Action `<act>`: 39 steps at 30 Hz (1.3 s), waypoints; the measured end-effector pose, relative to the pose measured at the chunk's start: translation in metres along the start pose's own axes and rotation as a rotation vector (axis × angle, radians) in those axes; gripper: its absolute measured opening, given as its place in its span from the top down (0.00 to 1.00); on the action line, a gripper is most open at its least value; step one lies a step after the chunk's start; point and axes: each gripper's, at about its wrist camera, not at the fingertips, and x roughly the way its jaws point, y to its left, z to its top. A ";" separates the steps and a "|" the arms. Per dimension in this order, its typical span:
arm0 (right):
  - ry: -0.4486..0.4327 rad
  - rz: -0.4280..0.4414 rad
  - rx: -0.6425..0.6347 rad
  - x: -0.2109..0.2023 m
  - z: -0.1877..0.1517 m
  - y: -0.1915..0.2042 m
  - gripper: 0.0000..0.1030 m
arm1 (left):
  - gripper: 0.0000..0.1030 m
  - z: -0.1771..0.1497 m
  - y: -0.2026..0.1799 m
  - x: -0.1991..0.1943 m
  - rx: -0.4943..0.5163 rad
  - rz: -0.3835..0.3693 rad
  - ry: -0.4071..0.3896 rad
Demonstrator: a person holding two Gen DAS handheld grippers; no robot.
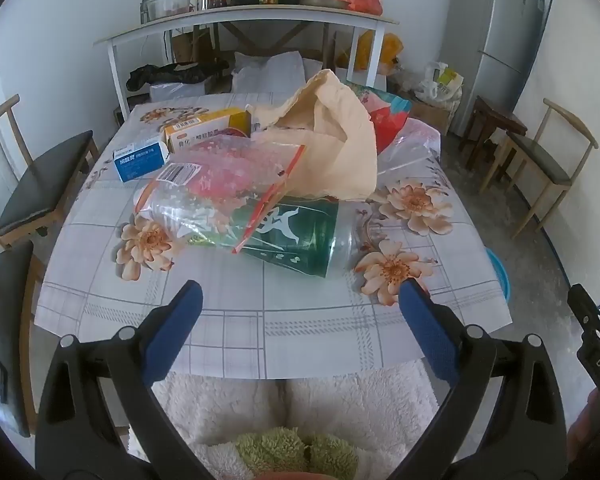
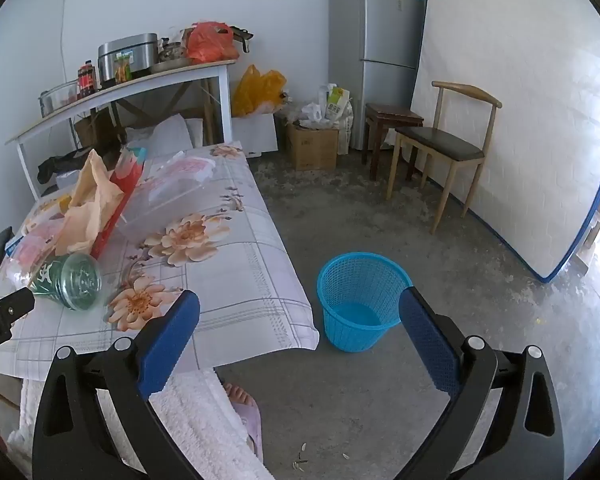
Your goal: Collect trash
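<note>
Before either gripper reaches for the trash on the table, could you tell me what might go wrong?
1. The plastic cup lies on its side under the clear zip bag, so pulling one may roll or drag the other.
2. The blue basket stands on the floor beyond the table's edge; light bags could miss it when dropped.

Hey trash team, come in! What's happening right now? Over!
Left gripper and right gripper both open, empty. Trash pile on table; plastic cup lies nearest. Blue basket empty on floor. Nothing blocking.
</note>
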 end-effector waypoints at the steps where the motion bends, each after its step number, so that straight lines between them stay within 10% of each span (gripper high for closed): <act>1: -0.002 0.001 0.001 0.000 0.000 0.000 0.06 | 0.08 0.000 0.000 0.000 -0.001 0.000 -0.002; 39: -0.003 0.003 0.001 0.002 -0.002 0.002 0.06 | 0.08 -0.004 0.002 0.002 -0.002 -0.001 0.009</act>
